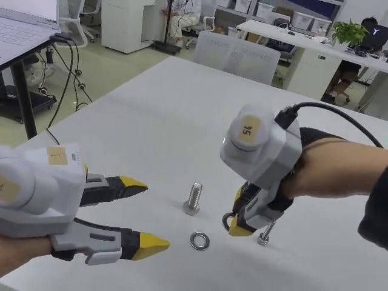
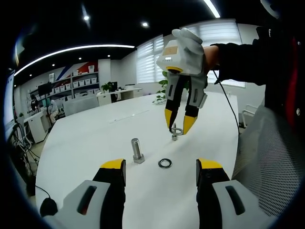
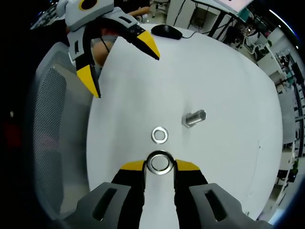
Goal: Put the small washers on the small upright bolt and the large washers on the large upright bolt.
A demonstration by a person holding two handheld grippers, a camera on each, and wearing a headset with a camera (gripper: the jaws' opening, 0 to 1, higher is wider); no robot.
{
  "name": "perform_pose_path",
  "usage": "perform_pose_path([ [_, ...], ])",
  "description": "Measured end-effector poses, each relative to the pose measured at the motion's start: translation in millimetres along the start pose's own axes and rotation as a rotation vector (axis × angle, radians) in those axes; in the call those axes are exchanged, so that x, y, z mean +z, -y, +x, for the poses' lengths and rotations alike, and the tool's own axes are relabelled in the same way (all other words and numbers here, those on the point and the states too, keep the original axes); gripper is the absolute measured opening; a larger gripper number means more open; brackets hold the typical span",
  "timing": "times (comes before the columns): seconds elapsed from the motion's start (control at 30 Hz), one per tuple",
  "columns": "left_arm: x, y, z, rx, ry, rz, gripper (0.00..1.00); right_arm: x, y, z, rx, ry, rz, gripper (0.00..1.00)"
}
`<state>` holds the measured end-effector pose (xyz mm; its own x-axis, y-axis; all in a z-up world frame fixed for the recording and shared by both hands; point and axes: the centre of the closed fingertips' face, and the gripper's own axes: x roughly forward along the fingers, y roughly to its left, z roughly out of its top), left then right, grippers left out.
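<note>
Washer (image 3: 160,153) pinched in right claw (image 3: 160,165); left gripper view: seemingly over small bolt (image 2: 175,137); left claw (image 1: 145,213) wide.

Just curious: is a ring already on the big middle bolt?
No, the large bolt stands bare; a washer lies on the table beside it.

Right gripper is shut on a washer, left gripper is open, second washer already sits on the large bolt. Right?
Not quite. The second washer lies flat on the table beside the large bolt, not on it, as the head view shows. The rest holds: the right gripper is shut on the held washer and the left gripper is open.
</note>
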<state>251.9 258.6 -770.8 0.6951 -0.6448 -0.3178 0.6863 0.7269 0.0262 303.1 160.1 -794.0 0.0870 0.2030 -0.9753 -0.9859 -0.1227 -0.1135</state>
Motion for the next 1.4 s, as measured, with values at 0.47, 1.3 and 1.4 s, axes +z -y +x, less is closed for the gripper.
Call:
perform_pose_path([
  [0.47, -3.8, -8.0, -3.8, 0.046, -0.003, -0.012, 0.59, 16.8, 19.0, -13.9, -0.025, 0.011, -0.044, 0.22],
  [1.3, -11.9, -8.0, -8.4, 0.071, -0.025, -0.024, 0.59, 44.6, 46.6, -13.8, 0.001, 0.011, -0.101, 0.22],
  [1.4, -12.4, -7.3, -7.9, 0.072, -0.031, -0.022, 0.59, 50.6, 52.3, -11.9, 0.008, 0.013, -0.106, 0.22],
])
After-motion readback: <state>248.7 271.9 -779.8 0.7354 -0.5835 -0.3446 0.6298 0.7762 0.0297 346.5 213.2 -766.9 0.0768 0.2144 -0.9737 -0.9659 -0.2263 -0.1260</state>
